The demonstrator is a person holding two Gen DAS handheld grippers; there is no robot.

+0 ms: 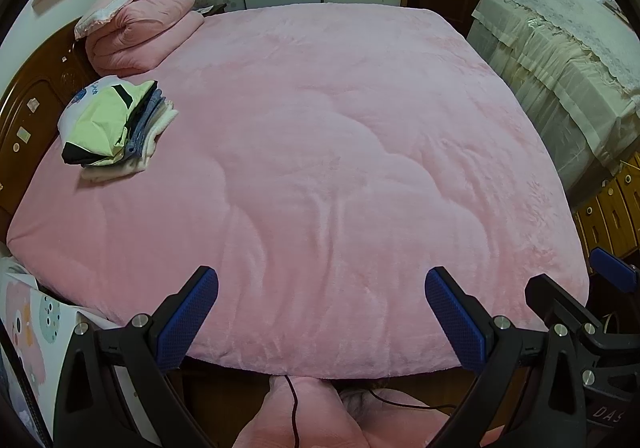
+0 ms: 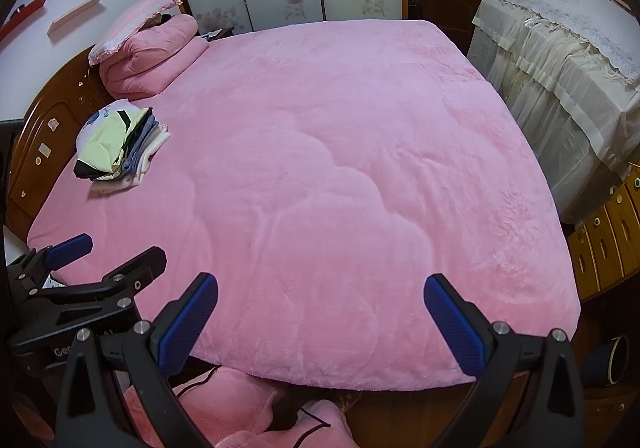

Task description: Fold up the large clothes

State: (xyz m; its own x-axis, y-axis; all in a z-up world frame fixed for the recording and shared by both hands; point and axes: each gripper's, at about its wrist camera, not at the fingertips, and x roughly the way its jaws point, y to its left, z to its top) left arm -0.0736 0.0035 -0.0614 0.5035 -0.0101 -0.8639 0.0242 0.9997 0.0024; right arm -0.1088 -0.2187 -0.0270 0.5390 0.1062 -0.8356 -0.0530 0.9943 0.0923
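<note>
While both left gripper [image 1: 321, 322] and right gripper [image 2: 321, 328] hover agape, empty, over the pink plush bed [image 1: 340, 135]; folded clothes stack [image 1: 116, 127] done; next garment needs fetching.

stack of folded clothes [image 1: 116, 123] [image 2: 120, 145]: lies on the pink bed cover, far left, near the wooden headboard.
top garment: pale yellow-green with black trim, folded, partly over a white piece with a blue print.
layers beneath: blue denim-like fabric, then cream-white pieces at the bottom.
edges: uneven, fanned toward the right.
</note>
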